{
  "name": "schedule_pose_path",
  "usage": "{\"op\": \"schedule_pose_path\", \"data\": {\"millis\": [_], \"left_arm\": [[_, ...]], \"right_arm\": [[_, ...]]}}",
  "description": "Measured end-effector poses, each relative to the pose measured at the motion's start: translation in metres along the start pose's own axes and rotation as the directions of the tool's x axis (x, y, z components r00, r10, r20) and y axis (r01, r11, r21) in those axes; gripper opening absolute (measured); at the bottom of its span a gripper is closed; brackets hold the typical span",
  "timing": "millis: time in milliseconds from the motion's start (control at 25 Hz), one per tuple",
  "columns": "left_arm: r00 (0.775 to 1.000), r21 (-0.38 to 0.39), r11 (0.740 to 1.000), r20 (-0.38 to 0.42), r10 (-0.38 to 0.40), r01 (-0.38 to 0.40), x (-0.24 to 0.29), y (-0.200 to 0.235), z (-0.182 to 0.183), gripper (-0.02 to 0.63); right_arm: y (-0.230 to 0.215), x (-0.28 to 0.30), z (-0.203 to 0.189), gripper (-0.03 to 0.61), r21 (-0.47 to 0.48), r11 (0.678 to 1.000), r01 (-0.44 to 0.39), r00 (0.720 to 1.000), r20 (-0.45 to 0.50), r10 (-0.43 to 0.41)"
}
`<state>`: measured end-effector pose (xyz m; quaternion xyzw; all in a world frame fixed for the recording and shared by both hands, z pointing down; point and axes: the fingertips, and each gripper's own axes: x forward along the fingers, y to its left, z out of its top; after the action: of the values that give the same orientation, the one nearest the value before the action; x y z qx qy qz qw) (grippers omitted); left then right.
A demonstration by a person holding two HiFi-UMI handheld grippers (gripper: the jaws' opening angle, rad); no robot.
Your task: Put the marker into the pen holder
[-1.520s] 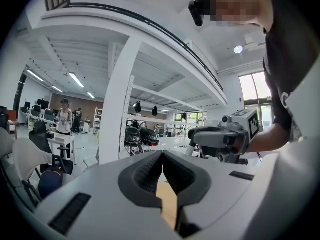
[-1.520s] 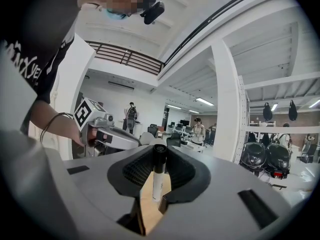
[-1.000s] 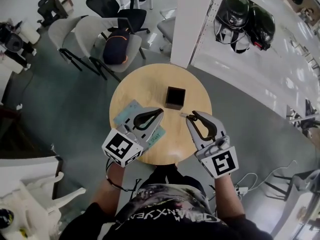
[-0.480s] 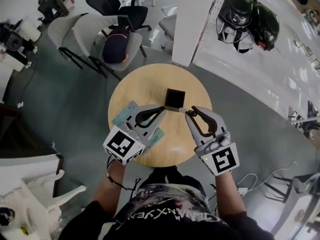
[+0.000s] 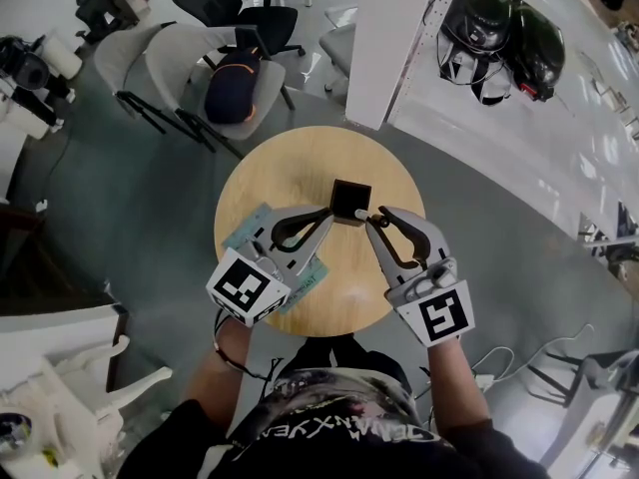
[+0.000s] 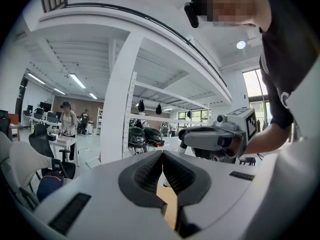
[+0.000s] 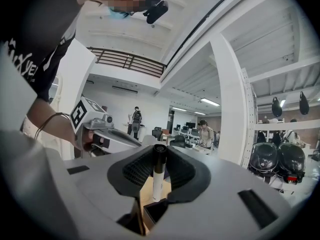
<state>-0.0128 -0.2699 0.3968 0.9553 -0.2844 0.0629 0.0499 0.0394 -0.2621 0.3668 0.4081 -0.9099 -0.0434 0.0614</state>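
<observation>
1. The marker [image 7: 158, 176], white-barrelled with a dark cap uppermost, stands upright in the pinch of the right gripper [image 7: 159, 153]. Its lower end hangs just above the open mouth of the pen holder [image 7: 154, 211] and is not yet inside.

2. From the head view, the right gripper [image 5: 370, 218] sits at the near right corner of the black, square pen holder [image 5: 350, 199], which stands near the middle of the round wooden table [image 5: 290, 163].

3. The step in hand looks to be the drop. To do it well, the tip should probably be centred over the opening rather than over a wall, and the barrel kept vertical. The jaws should part only once the tip is below the rim.

4. The holder looks light, so a tip caught on its edge could tilt or shove it.

5. The left gripper [image 5: 324, 217], its jaws pressed together on nothing, rests just beside the holder's near left corner. It is well placed to steady the box if needed.

6. A pale teal card [image 5: 250, 230] lies under the left gripper, clear of the drop.
</observation>
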Motion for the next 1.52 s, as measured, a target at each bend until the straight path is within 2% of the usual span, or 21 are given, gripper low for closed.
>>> {"op": "schedule_pose_path", "data": {"millis": [720, 1160, 1520], "left_arm": [[0.999, 0.009, 1.000, 0.037, -0.006, 0.006, 0.028, 0.021, -0.028, 0.020], [1.000, 0.027, 0.999, -0.007, 0.023, -0.023, 0.037, 0.028, -0.065, 0.020], [0.998, 0.019, 0.998, -0.008, 0.065, -0.065, 0.046, 0.037, -0.093, 0.020]], "right_arm": [[-0.013, 0.033, -0.055, 0.078, 0.018, 1.000, 0.018, 0.999, -0.046, -0.017], [-0.015, 0.043, -0.097, 0.078, 0.019, 1.000, 0.024, 0.996, -0.083, -0.022], [-0.013, 0.050, -0.127, 0.078, 0.046, 0.999, 0.025, 0.994, -0.108, -0.020]]}}
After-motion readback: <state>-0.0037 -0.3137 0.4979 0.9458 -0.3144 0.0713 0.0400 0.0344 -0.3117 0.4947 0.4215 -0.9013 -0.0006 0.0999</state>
